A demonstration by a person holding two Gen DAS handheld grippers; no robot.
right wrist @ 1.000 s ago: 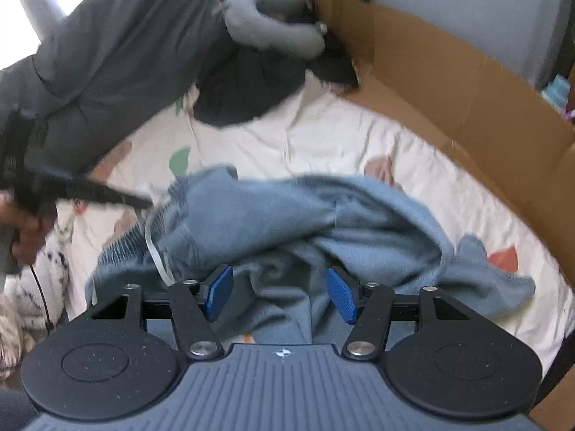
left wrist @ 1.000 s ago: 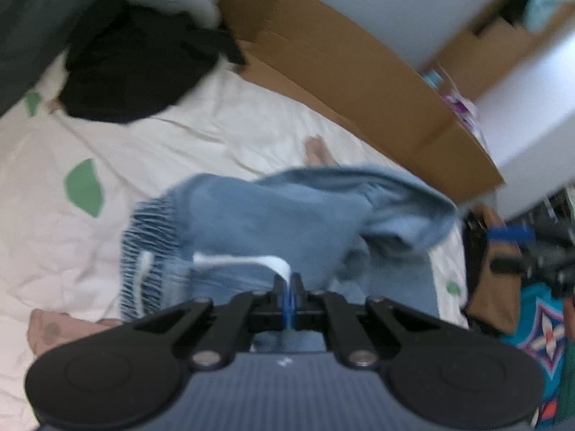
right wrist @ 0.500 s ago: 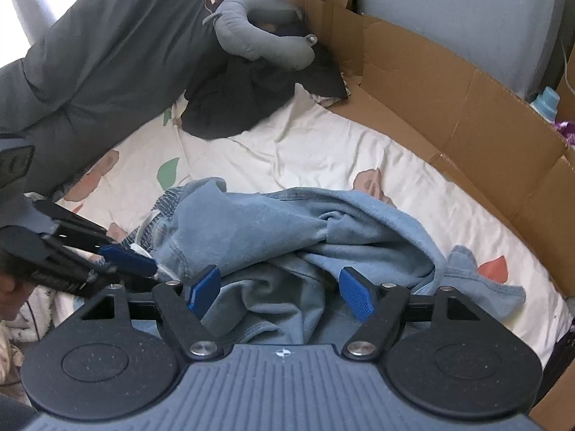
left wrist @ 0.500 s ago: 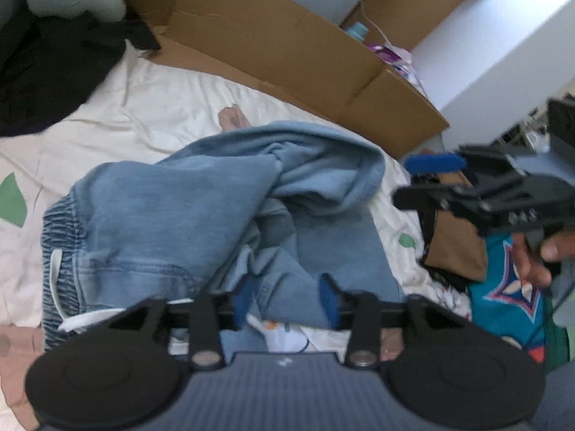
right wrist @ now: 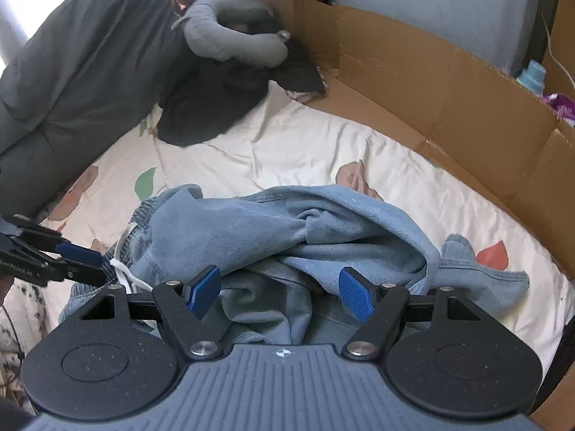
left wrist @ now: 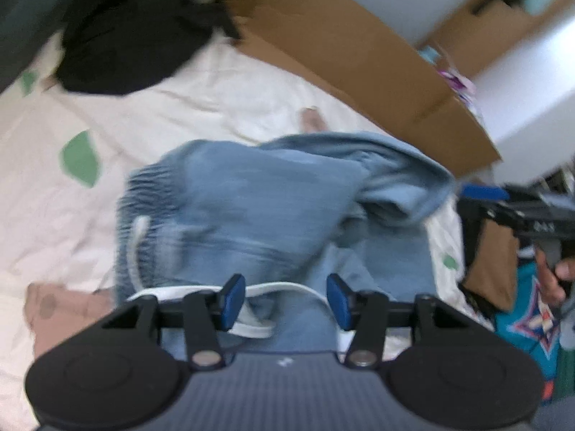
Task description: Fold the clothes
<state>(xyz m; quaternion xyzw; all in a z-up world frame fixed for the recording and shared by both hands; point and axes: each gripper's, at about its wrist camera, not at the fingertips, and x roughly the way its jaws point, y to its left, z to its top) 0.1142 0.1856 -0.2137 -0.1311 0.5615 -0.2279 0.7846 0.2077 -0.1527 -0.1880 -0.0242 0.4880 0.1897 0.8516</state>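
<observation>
**Clerk:** Bedding, item one: cream bed sheet [right wrist: 305, 158] with leaf print, cardboard wall [right wrist: 449, 82] along its far edge, dark garment heap [right wrist: 215, 107] and grey neck pillow [right wrist: 233, 43] at the head end.

**Operator:** And the work piece?

**Clerk:** Item two: blue denim trousers [right wrist: 287, 230], crumpled mid-bed, elastic waistband [left wrist: 143, 208] toward your left, white drawstring [left wrist: 280, 289] trailing loose. Legs bunched over each other; no clean fold yet.

**Operator:** Tools?

**Clerk:** Left tool [left wrist: 285, 300]: pads apart, holding nothing, drawstring lying between them. Right tool [right wrist: 278, 291]: pads wide apart, empty, poised over the near denim folds.

**Operator:** Step in hand?

**Clerk:** Judged as regrasping, early in the task. Your next move likely calls for pinching the waistband with one tool and a leg hem [right wrist: 503, 280] with the other, then spreading the trousers flat. The left view is blurred; check your grip point first.
</observation>
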